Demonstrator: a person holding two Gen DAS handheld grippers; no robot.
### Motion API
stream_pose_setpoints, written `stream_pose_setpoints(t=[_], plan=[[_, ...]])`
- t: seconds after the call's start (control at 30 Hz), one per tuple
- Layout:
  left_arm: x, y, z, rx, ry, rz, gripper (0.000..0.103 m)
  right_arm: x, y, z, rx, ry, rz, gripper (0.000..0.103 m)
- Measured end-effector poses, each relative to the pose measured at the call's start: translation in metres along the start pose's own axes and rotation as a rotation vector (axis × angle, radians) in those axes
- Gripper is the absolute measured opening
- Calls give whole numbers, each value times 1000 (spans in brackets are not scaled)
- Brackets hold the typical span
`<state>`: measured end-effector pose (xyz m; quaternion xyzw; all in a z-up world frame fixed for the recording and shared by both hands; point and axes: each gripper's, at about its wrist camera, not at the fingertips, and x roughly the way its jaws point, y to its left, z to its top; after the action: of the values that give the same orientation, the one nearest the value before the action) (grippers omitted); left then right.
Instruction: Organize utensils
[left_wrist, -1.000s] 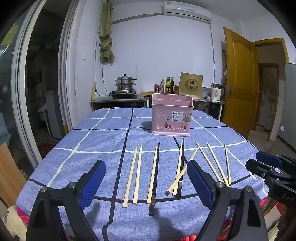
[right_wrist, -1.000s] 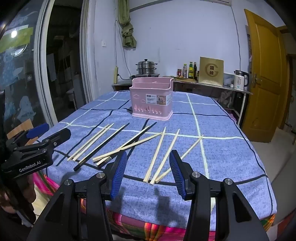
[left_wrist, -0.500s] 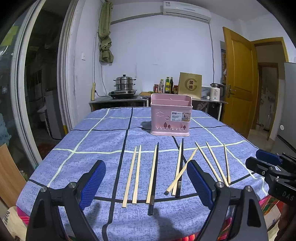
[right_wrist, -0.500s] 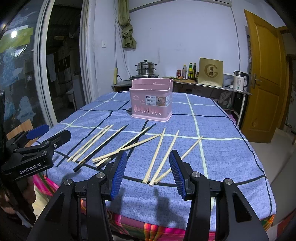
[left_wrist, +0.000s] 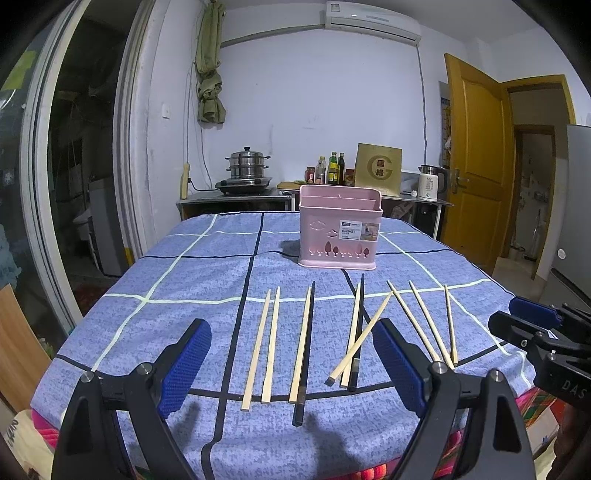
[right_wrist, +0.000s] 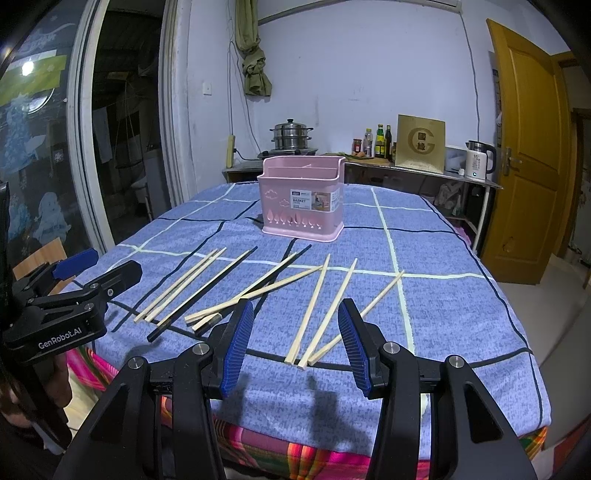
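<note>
The chopsticks (left_wrist: 306, 343) lie loose in a row on the near half of the tabletop (left_wrist: 177, 273), long axes running near to far. None is in the pink basket (left_wrist: 340, 230), which stands upright farther back, well apart from the row. The task appears not yet begun: nothing is gripped.

Both tools hover over the near edge of the tabletop. The left hand-held gripper (left_wrist: 291, 365) has its jaws spread wide, spanning several sticks. The right hand-held gripper (right_wrist: 295, 341) has its jaws apart more narrowly, framing the near ends of the three light sticks (right_wrist: 325, 306) on the right. Neither touches anything.

Recommended procedure for the first pick:
- Select one stick, or a parallel pair, that lies clear of its neighbours. The two light sticks (left_wrist: 264, 343) at the left of the row qualify.
- Avoid the crossed group (left_wrist: 354, 332) in the middle until the uppermost stick is removed.
- Close across the stick's width near its near end, so the far end leads into the basket.
- Thin sticks on cloth are likely to roll; descend squarely.

View differences: the left wrist view shows the row nearly head-on, so spacing and the crossing are clear. The right wrist view shows the basket's inner dividers (right_wrist: 306, 169) more plainly, and the left tool from the side.
</note>
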<state>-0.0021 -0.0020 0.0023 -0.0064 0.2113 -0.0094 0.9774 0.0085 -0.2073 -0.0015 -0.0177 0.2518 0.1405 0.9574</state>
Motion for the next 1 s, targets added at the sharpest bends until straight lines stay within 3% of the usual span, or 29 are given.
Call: stream_pose_setpoints(t=[1.0], plan=[[-1,-4,-1,-3,1,-7,90,-6,1,5,-2,-5,-6,49]])
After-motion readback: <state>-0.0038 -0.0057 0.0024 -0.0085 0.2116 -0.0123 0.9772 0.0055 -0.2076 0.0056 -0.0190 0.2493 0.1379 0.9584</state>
